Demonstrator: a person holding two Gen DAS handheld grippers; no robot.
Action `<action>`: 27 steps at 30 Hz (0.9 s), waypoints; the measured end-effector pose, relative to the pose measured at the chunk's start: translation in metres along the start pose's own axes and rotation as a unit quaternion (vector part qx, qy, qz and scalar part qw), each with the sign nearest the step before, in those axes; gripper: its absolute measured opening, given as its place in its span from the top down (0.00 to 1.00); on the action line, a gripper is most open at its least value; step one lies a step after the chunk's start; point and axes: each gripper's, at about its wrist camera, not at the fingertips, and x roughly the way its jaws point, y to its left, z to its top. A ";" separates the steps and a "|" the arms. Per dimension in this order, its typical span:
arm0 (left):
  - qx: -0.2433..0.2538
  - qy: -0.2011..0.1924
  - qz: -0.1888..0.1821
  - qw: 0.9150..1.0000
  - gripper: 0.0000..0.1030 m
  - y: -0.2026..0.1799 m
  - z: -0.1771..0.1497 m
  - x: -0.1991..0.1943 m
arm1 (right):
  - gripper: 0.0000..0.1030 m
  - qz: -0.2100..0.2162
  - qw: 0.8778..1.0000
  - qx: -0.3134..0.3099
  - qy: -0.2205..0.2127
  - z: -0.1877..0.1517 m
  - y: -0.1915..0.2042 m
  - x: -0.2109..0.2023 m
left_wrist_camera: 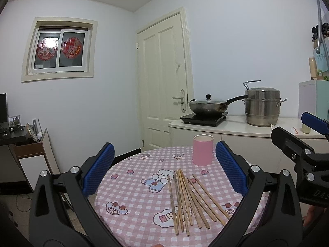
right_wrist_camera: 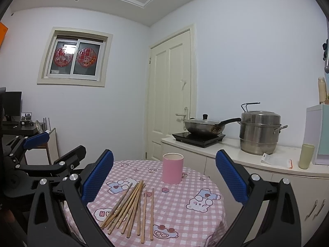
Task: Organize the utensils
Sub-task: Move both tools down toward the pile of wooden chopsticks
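Several wooden chopsticks (left_wrist_camera: 188,199) lie fanned out on a round table (left_wrist_camera: 131,187) with a pink checked cloth. A pink cylindrical holder (left_wrist_camera: 202,150) stands upright just beyond them, empty as far as I can see. My left gripper (left_wrist_camera: 164,166) hovers open above the near side of the table, nothing between its blue pads. In the right wrist view the chopsticks (right_wrist_camera: 131,207) lie left of centre and the holder (right_wrist_camera: 172,168) stands behind them. My right gripper (right_wrist_camera: 164,175) is open and empty too. Each gripper shows at the edge of the other's view.
A white counter (right_wrist_camera: 257,160) stands behind the table with an induction hob and lidded wok (right_wrist_camera: 202,125), a steel steamer pot (right_wrist_camera: 260,131) and a pale green cup (right_wrist_camera: 306,156). A closed cream door (right_wrist_camera: 170,94) is behind. A dark desk (left_wrist_camera: 12,135) stands at the left.
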 end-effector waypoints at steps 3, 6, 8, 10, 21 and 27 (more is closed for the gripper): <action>0.003 0.003 -0.001 1.000 0.06 -0.001 0.002 0.006 | 0.07 -0.004 1.000 -0.001 0.002 0.000 -0.002 0.004; 0.003 0.008 -0.003 1.000 0.06 -0.001 0.003 0.013 | 0.07 -0.005 1.000 -0.001 0.005 -0.001 -0.004 0.011; 0.004 0.011 -0.005 1.000 0.06 -0.001 0.003 0.019 | 0.07 -0.007 1.000 -0.003 0.007 -0.002 -0.005 0.016; 0.005 0.014 -0.006 1.000 0.06 -0.001 0.004 0.024 | 0.07 -0.009 1.000 -0.003 0.009 -0.002 -0.007 0.020; 0.007 0.032 -0.022 0.999 0.06 0.000 0.012 0.062 | 0.07 -0.020 1.000 -0.011 0.021 0.002 -0.012 0.053; 0.011 0.052 -0.029 0.998 0.06 -0.001 0.020 0.089 | 0.07 -0.026 0.999 -0.001 0.037 0.004 -0.017 0.074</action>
